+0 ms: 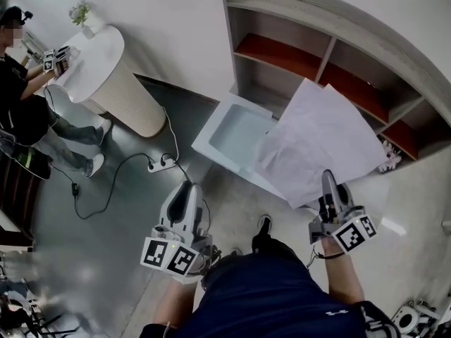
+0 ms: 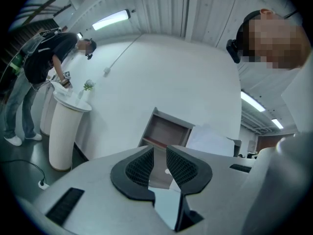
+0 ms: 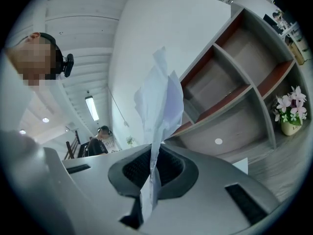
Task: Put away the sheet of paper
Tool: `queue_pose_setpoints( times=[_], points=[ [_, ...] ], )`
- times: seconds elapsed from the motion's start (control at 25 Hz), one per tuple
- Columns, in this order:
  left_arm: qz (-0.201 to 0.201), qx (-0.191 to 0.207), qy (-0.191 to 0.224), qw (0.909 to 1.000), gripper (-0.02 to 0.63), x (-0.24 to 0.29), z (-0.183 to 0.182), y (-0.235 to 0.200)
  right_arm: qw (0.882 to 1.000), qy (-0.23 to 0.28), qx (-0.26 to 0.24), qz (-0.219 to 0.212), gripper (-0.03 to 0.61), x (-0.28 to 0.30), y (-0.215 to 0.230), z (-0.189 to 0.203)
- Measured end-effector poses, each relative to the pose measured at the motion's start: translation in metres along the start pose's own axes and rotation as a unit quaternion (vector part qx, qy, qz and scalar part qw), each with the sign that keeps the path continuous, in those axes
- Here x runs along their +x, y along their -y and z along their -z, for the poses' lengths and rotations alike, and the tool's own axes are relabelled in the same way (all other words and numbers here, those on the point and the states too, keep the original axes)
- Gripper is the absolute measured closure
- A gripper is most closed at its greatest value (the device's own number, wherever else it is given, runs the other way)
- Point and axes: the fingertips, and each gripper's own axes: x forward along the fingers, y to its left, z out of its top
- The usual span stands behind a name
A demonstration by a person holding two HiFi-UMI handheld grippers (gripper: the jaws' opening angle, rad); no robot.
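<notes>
Large white sheets of paper (image 1: 320, 136) hang crumpled in front of the grey shelf unit (image 1: 317, 13) with red-brown boards. My right gripper (image 1: 329, 178) is shut on their lower edge. In the right gripper view the paper (image 3: 161, 97) rises from between the pads of the right gripper (image 3: 155, 153), with the shelf unit (image 3: 230, 58) behind it. My left gripper (image 1: 186, 187) is lower left, away from the paper. In the left gripper view its jaws (image 2: 160, 153) stand a narrow gap apart with nothing between them, pointing toward the shelf unit (image 2: 166, 131).
A pale open box (image 1: 236, 129) lies on the floor before the shelf. A power strip (image 1: 161, 165) with a cable lies to its left. A round white pedestal table (image 1: 113, 76) and a person (image 1: 28, 97) are far left. A flower pot (image 3: 292, 114) stands by the shelf's right end.
</notes>
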Motion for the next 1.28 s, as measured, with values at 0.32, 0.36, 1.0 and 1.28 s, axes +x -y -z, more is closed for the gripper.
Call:
queue_pose_setpoints(
  times=[0.32,0.36,1.0,1.28],
  points=[
    [-0.025,0.014,0.005,0.9996,0.525,0.018,-0.003,0.015,0.999,-0.017,0.013,-0.038,0.563,0.029,0.015,-0.004],
    [-0.026,0.013,0.003,0.9996,0.523,0.02,-0.002,0.016,0.999,-0.021,0.014,-0.042,0.563,0.032,0.015,-0.002],
    [-0.019,0.002,-0.025,0.9995,0.525,0.074,0.012,0.012,0.995,-0.085,0.032,-0.05,0.563,0.072,0.036,0.04],
    [-0.008,-0.007,-0.03,0.9995,0.525,0.106,0.008,-0.017,0.991,-0.118,0.054,-0.032,0.563,0.106,0.049,0.068]
  ],
)
